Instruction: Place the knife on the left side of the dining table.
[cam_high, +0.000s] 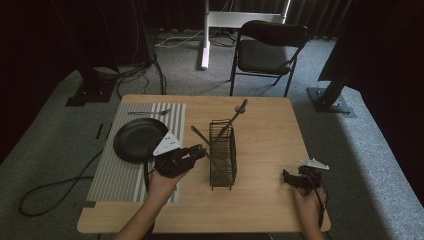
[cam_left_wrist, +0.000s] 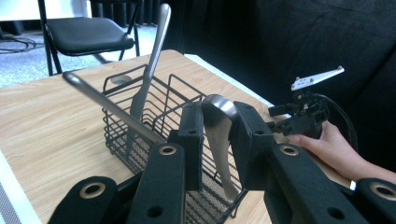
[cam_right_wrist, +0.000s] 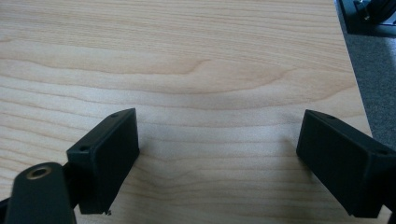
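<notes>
Shiny steel spoon (cam_left_wrist: 217, 128) clamped in left gripper (cam_left_wrist: 218, 135) fingers; right gripper (cam_right_wrist: 217, 158) fingers apart.

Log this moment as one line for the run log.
left claw: shut on spoon at basket | right claw: open, empty, over table | basket: two utensils inside | plate: on mat

Grey carpet (cam_high: 45, 150) covers the floor around a light wooden table (cam_high: 260, 200). Beyond it stands a black folding chair (cam_high: 267, 50), with a white stand (cam_high: 207, 35) just to its left. Dark curtains (cam_high: 75, 25) close off the back, black cables (cam_high: 55, 187) trail across the carpet, and the light is dim.
</notes>
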